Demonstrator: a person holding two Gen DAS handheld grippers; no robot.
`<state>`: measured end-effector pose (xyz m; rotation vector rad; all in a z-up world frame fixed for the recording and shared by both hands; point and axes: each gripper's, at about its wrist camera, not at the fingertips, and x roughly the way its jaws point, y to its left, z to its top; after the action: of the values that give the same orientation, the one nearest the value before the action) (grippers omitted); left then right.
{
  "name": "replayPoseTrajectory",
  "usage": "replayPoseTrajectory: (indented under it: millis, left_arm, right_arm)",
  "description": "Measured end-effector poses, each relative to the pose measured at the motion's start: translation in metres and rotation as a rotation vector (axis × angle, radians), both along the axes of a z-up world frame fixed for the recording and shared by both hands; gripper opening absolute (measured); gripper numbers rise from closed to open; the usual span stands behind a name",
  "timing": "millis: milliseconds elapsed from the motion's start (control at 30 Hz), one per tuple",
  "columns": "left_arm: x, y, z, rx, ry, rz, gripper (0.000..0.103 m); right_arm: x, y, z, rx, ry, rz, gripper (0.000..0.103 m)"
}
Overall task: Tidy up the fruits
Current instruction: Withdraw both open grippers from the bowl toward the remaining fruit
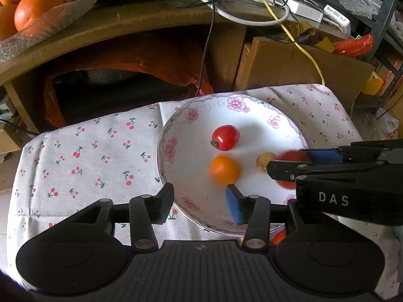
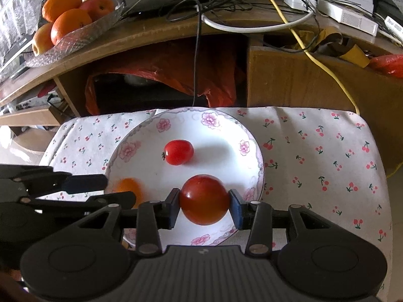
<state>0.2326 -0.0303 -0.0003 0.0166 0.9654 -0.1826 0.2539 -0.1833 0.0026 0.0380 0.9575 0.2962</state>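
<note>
A white floral plate (image 1: 191, 125) (image 2: 141, 141) lies on a cherry-print cloth. A small red tomato (image 1: 225, 137) (image 2: 178, 152) and a blurred small orange fruit (image 1: 224, 170) (image 2: 129, 187) lie on it. A small tan fruit (image 1: 264, 161) lies beside them. My right gripper (image 2: 204, 205) (image 1: 289, 163) is shut on a larger red tomato (image 2: 204, 199) (image 1: 289, 157) just above the plate. My left gripper (image 1: 201, 200) (image 2: 105, 188) is open and empty over the plate's near rim, just short of the orange fruit.
A wooden desk (image 1: 126, 22) stands behind the cloth-covered surface, with a glass dish of large oranges (image 1: 40, 2) (image 2: 68, 22), cables and power strips on top. An orange plastic bag (image 1: 126, 70) sits under it. A cardboard box (image 1: 289, 63) stands at right.
</note>
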Motion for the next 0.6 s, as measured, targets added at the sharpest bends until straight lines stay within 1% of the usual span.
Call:
replayPoseTrajectory:
  millis: [67, 100, 167, 267, 600]
  left_arm:
    - [-0.001, 0.000, 0.002, -0.001, -0.004, 0.002, 0.056]
    - [-0.001, 0.000, 0.003, -0.003, -0.006, 0.001, 0.059]
    - [-0.002, 0.000, 0.006, -0.007, -0.012, -0.001, 0.061]
    - [-0.005, -0.002, 0.009, -0.003, -0.018, -0.009, 0.062]
    - [-0.025, 0.008, 0.020, 0.016, -0.029, 0.010, 0.063]
  right_arm:
    - [0.000, -0.002, 0.002, 0.016, -0.006, -0.004, 0.035]
    - [-0.001, -0.003, 0.004, 0.023, -0.015, -0.006, 0.035]
    - [-0.001, -0.004, 0.009, 0.036, -0.026, -0.007, 0.035]
    - [-0.003, -0.006, 0.016, 0.065, -0.043, -0.016, 0.035]
    - [-0.015, -0.008, 0.035, 0.068, -0.074, -0.039, 0.035]
